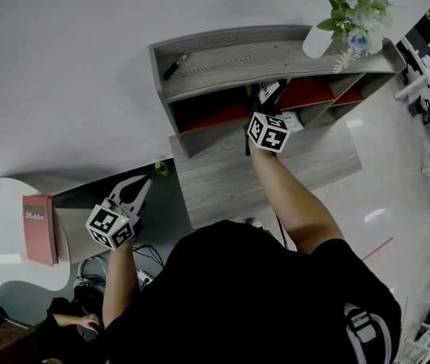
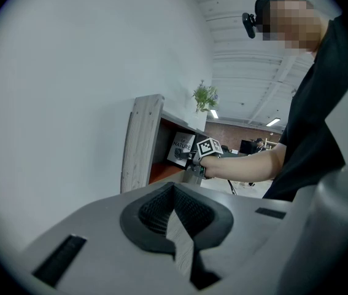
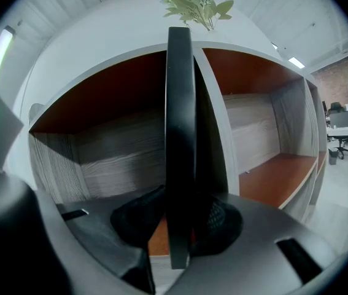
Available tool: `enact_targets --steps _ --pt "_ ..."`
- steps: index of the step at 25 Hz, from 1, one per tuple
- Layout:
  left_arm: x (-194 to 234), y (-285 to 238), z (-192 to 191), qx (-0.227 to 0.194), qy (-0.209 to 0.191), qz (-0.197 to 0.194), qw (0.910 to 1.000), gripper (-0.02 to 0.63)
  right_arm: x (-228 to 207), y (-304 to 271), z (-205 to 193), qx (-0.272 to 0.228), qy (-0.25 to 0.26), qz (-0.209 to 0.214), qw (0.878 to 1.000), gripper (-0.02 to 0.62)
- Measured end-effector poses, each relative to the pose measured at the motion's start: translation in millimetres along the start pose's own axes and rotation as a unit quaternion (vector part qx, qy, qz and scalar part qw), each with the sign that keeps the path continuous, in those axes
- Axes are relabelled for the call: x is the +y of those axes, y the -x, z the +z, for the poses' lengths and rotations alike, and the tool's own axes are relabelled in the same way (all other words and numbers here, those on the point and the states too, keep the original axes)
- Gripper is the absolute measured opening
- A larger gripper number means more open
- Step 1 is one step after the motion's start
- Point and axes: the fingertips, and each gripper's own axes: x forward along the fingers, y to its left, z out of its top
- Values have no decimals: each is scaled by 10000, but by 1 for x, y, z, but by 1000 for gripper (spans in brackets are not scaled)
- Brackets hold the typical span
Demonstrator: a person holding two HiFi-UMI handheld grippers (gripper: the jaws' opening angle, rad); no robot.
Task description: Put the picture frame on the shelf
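Picture frame (image 3: 178, 134) upright in shelf (image 3: 100, 146), long axis vertical, edge-on between right gripper's (image 3: 180, 219) loosened jaws, left gripper (image 2: 174, 195) closed, empty

White wall (image 1: 63, 67), glossy pale floor (image 1: 385, 192)

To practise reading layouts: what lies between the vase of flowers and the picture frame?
The shelf's top board: the vase stands on it, the picture frame below it. The head view shows this.
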Motion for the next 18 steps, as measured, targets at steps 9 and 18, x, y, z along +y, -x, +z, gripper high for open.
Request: enact_targets --steps 9,18 --pt "-6 3 0 -20 -34 -37 10000 20 -3 9 -5 48 -29 -24 10000 112" --pt "-12 7 -2 -19 -62 -64 10000 20 -6 19 -9 125 -85 -53 9999 131"
